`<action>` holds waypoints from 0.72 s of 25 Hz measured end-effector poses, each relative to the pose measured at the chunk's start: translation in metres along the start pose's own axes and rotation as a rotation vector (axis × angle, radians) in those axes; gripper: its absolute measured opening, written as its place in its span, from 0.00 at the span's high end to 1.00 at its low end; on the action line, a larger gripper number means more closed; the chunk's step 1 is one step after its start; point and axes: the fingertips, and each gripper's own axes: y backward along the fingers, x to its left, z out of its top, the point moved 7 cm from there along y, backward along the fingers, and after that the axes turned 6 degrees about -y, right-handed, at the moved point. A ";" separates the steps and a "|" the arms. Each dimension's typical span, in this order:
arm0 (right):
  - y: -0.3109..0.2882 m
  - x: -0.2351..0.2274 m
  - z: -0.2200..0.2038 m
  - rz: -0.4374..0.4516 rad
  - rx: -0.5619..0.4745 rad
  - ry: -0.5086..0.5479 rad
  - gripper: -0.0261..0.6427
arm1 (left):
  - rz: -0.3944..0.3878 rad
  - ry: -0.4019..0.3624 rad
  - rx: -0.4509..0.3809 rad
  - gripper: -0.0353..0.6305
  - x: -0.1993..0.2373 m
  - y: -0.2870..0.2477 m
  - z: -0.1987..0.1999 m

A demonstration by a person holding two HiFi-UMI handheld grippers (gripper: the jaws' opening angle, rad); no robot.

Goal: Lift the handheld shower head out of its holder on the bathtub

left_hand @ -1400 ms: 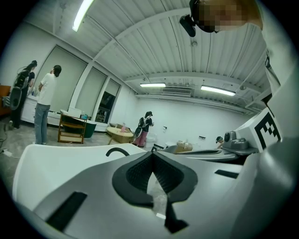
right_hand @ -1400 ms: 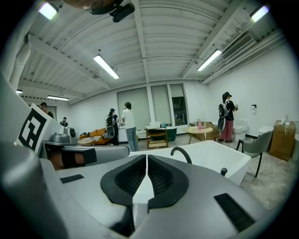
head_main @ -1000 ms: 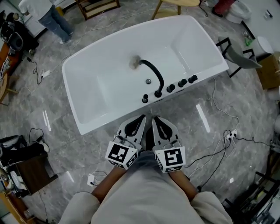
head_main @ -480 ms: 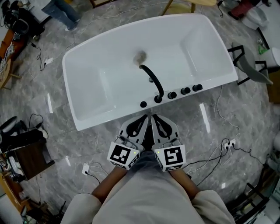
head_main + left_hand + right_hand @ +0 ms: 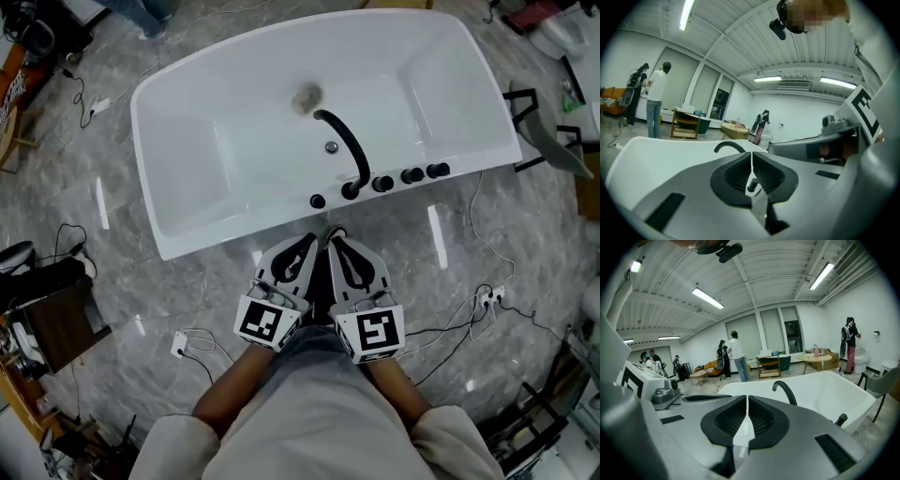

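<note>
A white bathtub (image 5: 187,225) lies across the grey floor ahead of me. A black curved spout (image 5: 342,145) arcs over its basin, and a row of black fittings (image 5: 382,184) stands on the near rim. From here I cannot tell which of them is the shower head. My left gripper (image 5: 305,242) and right gripper (image 5: 336,236) hover side by side just short of the rim, both shut and empty. The left gripper (image 5: 751,157) looks over the rim at the spout (image 5: 729,146). The right gripper (image 5: 747,401) sees the spout (image 5: 785,390) and one black knob (image 5: 841,419).
Cables (image 5: 487,300) and a power strip (image 5: 178,345) lie on the floor near my feet. A dark chair (image 5: 544,131) stands right of the tub, a wooden stand (image 5: 56,328) at the left. People (image 5: 738,357) stand far behind the tub.
The tub has shifted up and grown larger in the head view as I came closer. Both grippers sank a little toward the near rim and stayed shut.
</note>
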 end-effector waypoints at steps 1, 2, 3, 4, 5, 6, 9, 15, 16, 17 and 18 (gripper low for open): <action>0.000 0.001 -0.004 -0.007 0.003 0.000 0.92 | -0.002 0.010 0.005 0.94 0.001 0.001 -0.007; 0.001 0.001 -0.008 -0.019 0.006 -0.003 0.92 | -0.003 0.018 0.011 0.94 0.003 0.001 -0.014; 0.002 0.002 -0.012 -0.031 0.009 -0.006 0.92 | -0.004 0.022 0.021 0.94 0.004 0.001 -0.023; 0.003 0.002 -0.015 -0.042 0.010 -0.010 0.92 | -0.005 0.022 0.032 0.94 0.005 0.001 -0.031; 0.003 0.002 -0.019 -0.053 0.012 -0.016 0.92 | -0.012 0.021 0.044 0.94 0.006 0.000 -0.040; 0.004 0.003 -0.022 -0.061 0.014 -0.019 0.92 | -0.020 0.019 0.054 0.94 0.008 -0.002 -0.048; 0.000 0.006 -0.031 -0.062 0.022 -0.009 0.92 | -0.013 0.024 0.083 0.94 0.015 -0.012 -0.070; -0.005 0.005 -0.052 -0.059 0.063 -0.015 0.92 | -0.009 0.000 0.152 0.91 0.023 -0.043 -0.112; -0.006 0.004 -0.056 -0.060 0.069 -0.018 0.92 | -0.009 -0.007 0.171 0.86 0.024 -0.048 -0.120; -0.007 0.003 -0.060 -0.059 0.077 -0.019 0.92 | -0.009 -0.013 0.189 0.84 0.025 -0.053 -0.128; -0.008 0.002 -0.064 -0.057 0.085 -0.021 0.92 | -0.006 -0.013 0.203 0.84 0.026 -0.058 -0.135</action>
